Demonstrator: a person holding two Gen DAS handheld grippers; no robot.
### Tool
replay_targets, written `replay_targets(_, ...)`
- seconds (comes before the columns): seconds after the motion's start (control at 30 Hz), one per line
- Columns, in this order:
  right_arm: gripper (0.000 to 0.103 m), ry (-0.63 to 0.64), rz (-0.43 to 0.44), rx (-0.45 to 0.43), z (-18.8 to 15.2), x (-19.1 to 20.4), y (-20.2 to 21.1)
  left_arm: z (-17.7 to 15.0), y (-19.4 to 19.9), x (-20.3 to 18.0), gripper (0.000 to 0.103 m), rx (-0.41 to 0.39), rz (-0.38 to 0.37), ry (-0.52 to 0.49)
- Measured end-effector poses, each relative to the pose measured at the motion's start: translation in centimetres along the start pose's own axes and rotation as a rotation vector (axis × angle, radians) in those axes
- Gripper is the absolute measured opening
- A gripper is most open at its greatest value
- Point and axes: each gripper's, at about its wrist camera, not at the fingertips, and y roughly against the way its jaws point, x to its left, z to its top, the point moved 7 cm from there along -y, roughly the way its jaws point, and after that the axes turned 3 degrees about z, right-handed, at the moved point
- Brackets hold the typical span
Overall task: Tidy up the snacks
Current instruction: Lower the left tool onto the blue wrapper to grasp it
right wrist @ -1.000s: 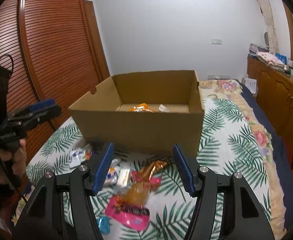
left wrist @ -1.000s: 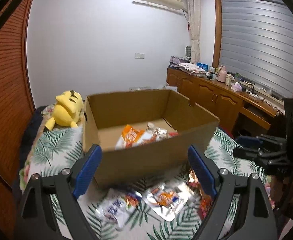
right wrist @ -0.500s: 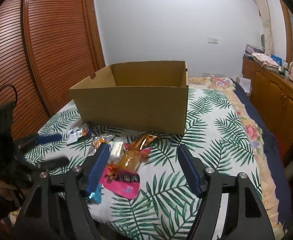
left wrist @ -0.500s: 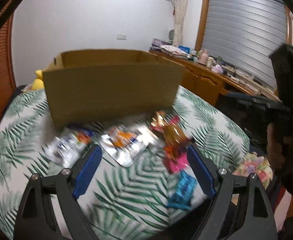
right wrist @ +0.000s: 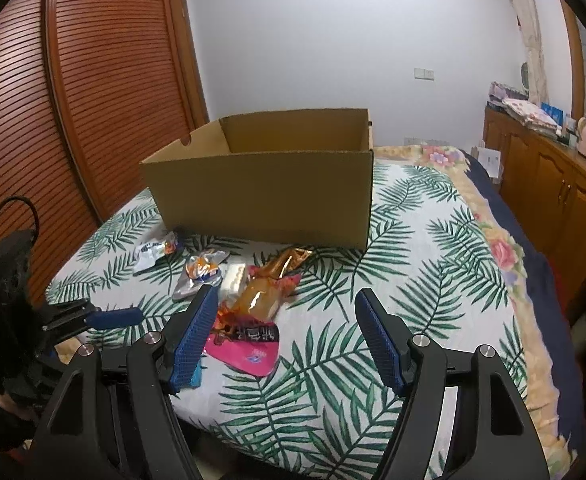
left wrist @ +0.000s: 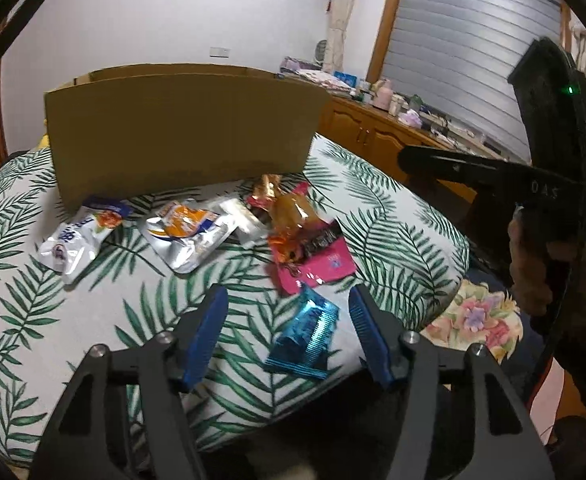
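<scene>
Blue wrapper (left wrist: 304,336) lies on the bed (left wrist: 93,320) straight ahead between the left gripper (left wrist: 289,312) fingers, long axis toward 1 o'clock. Jaws half open, just been closing, not touching it. Right gripper (right wrist: 285,320) open, empty; left is nearer. Box (left wrist: 177,132) at 11 o'clock.

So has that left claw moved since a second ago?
Yes. The left claw has dropped and pulled back from the box, now straddling the blue packet, its jaws closing in but not touching it.
</scene>
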Motion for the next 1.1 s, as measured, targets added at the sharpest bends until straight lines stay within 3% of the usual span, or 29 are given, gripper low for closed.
replay_targets(0.17,0.073,-0.006,0.023,0.017,-0.8,0.5,-0.3,-0.7,-0.9,-0.6,0.06,0.033,-0.017,-0.01)
replay_targets(0.33,0.073,0.003,0.024,0.028,-1.2,0.9,-1.0,-1.2,-1.9,-0.7,0.051,0.066,0.001,-0.02)
replay_targets(0.47,0.073,0.001,0.023,0.036,-1.4,1.0,-1.7,-1.5,-2.3,-0.3,0.027,0.077,0.033,-0.029)
replay_targets(0.57,0.073,0.0,0.026,0.051,-1.6,1.0,-2.6,-1.5,-2.2,0.3,0.023,0.069,0.021,0.005)
replay_targets(0.9,0.073,-0.028,0.053,0.121,-2.1,0.9,-6.9,-1.1,-1.7,4.1,0.022,0.031,0.081,0.107)
replay_targets(1.1,0.072,-0.049,0.069,0.151,-1.7,1.2,-9.0,-1.3,-1.6,4.8,0.022,0.011,0.069,0.129)
